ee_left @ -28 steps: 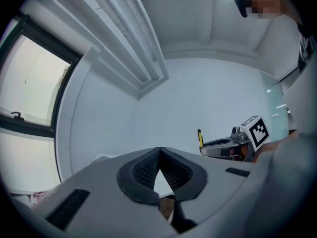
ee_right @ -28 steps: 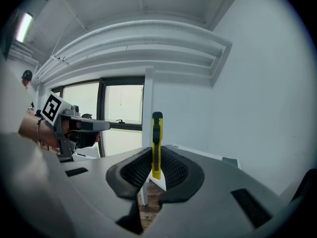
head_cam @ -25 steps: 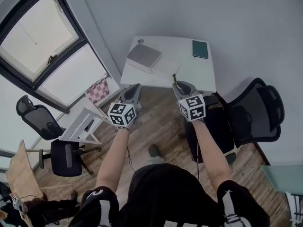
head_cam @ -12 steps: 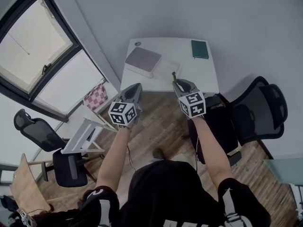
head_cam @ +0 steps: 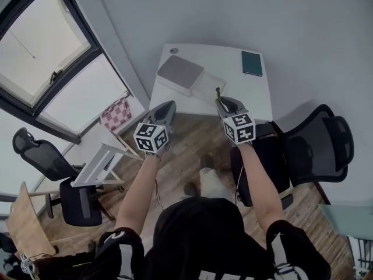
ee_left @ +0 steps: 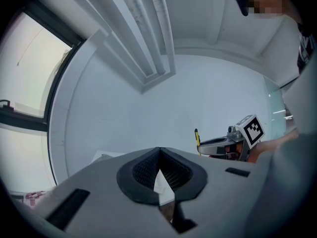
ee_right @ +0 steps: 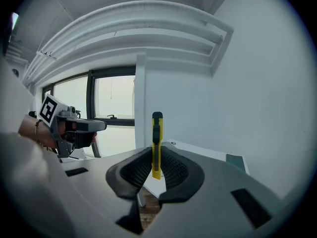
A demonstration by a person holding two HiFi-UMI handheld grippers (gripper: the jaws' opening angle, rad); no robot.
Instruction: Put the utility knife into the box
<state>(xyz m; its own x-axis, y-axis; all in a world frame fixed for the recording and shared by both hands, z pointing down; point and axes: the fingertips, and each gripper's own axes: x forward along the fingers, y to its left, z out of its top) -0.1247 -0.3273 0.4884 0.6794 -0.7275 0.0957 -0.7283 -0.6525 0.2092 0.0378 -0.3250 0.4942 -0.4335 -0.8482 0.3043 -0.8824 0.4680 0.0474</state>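
A yellow utility knife (ee_right: 156, 145) stands upright between the jaws of my right gripper (ee_right: 156, 165), which is shut on it. In the head view the knife (head_cam: 218, 94) pokes out ahead of the right gripper (head_cam: 223, 102), just over the near edge of the white table (head_cam: 233, 74). A grey box (head_cam: 180, 72) sits at the table's left side, with a clear open tray (head_cam: 207, 85) beside it. My left gripper (head_cam: 166, 107) hovers near the table's front left corner, jaws shut with nothing in them. The left gripper view shows the right gripper (ee_left: 225, 144) with the knife (ee_left: 197, 137).
A dark green notebook (head_cam: 252, 63) lies at the table's far right. A black office chair (head_cam: 315, 144) stands at the right, another chair (head_cam: 44, 156) and a white rack (head_cam: 99, 162) at the left by the window. Wooden floor lies below.
Both grippers have moved forward toward the table. The knife tip has come over the table's near edge. The person has stepped closer.
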